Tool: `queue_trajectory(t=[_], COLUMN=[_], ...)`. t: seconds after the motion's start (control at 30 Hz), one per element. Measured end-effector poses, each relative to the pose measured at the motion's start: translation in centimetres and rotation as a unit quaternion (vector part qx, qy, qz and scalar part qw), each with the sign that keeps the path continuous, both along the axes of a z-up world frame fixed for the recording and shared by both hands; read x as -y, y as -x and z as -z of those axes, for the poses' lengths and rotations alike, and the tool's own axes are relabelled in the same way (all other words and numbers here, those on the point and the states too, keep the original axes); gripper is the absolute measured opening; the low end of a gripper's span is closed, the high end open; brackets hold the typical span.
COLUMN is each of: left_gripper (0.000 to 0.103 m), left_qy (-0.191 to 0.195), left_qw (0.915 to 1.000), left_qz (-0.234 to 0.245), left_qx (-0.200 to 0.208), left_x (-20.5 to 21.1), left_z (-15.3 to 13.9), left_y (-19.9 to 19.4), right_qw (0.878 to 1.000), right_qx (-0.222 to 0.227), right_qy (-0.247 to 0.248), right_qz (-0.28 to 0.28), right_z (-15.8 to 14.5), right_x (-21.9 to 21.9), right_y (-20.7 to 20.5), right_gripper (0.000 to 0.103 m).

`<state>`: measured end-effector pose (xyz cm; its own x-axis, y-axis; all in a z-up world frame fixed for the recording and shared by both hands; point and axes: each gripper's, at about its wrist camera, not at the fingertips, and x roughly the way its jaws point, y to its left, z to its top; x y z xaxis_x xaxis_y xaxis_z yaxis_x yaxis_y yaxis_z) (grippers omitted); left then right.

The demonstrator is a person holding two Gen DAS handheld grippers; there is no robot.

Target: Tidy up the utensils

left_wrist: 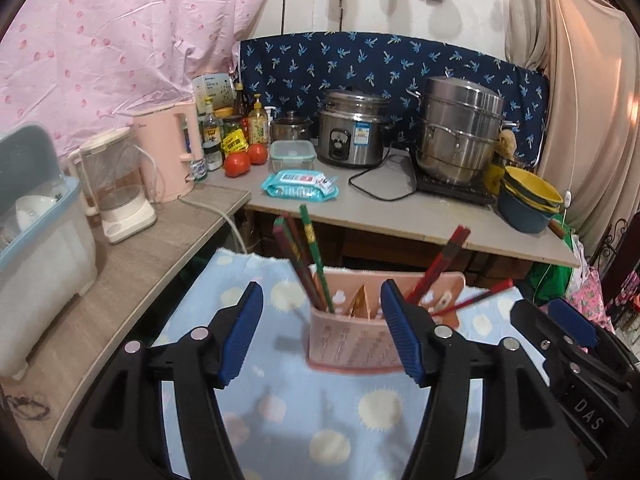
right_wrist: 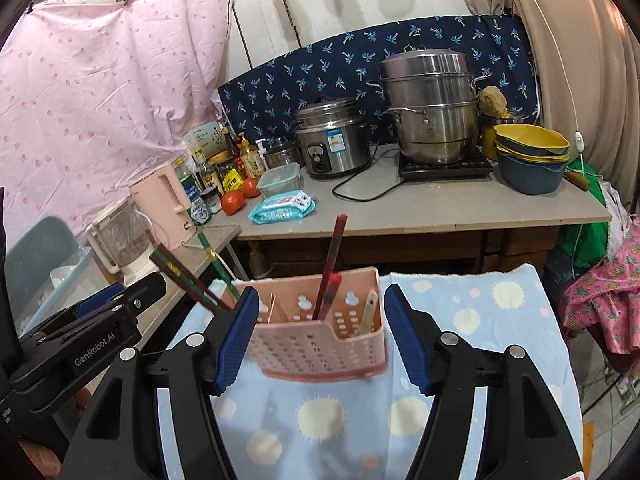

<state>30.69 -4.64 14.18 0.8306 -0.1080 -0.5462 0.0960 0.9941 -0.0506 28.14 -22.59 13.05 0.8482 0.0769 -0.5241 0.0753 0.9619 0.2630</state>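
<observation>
A pink perforated utensil holder (left_wrist: 352, 344) (right_wrist: 320, 344) stands on a light blue dotted cloth (left_wrist: 280, 420) (right_wrist: 320, 432). Green and dark chopsticks (left_wrist: 308, 256) (right_wrist: 188, 276) lean in its left compartment. Red chopsticks (left_wrist: 440, 268) (right_wrist: 332, 264) stand in another compartment. A pale wooden utensil (right_wrist: 370, 312) sits at its right end. My left gripper (left_wrist: 322, 332) is open and empty, its jaws on either side of the holder's near face. My right gripper (right_wrist: 318, 336) is open and empty, also flanking the holder. The right gripper shows at the right edge of the left wrist view (left_wrist: 568, 332).
Behind is a grey counter (right_wrist: 440, 204) with a rice cooker (right_wrist: 332, 140), steel steamer pots (right_wrist: 432, 112), stacked bowls (right_wrist: 532, 156), tomatoes (right_wrist: 234, 202), a wipes pack (right_wrist: 282, 206) and bottles. On the left shelf stand a pink kettle (left_wrist: 168, 152), a blender (left_wrist: 116, 188) and a dish box (left_wrist: 36, 248).
</observation>
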Motion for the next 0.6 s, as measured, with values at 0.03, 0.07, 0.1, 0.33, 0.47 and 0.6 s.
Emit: queue_trajectory(t=[0.03, 0.07, 0.1, 0.33, 0.47, 0.6], left_gripper=[0.058, 0.059, 0.059, 0.065, 0.067, 0.075], left_qy=[-0.004, -0.006, -0.006, -0.016, -0.022, -0.027], left_qw=[1.0000, 1.0000, 0.9999, 0.9991, 0.9986, 0.9980], left_qz=[0.000, -0.001, -0.003, -0.013, -0.017, -0.023], left_qx=[-0.004, -0.006, -0.011, -0.036, -0.046, -0.053], left_x=[-0.2, -0.3, -0.5, -1.3, -1.6, -1.9], left_z=[0.2, 0.4, 0.7, 2.5, 3.3, 4.0], left_y=[0.6, 1.0, 1.4, 4.3, 5.7, 7.0], right_qw=[1.000, 1.000, 1.000, 0.999, 0.998, 0.997], right_qx=[-0.006, -0.011, -0.015, -0.032, -0.040, -0.052], right_qy=[0.002, 0.005, 0.008, 0.038, 0.051, 0.048], right_qz=[0.000, -0.001, -0.001, -0.008, -0.009, -0.007], right_z=[0.2, 0.3, 0.5, 1.3, 1.7, 2.5], right_x=[-0.2, -0.4, -0.5, -2.2, -2.7, -2.7], right_y=[0.7, 1.2, 1.6, 5.2, 6.6, 7.6], right_gripper=[0.064, 0.064, 0.064, 0.064, 0.064, 0.067])
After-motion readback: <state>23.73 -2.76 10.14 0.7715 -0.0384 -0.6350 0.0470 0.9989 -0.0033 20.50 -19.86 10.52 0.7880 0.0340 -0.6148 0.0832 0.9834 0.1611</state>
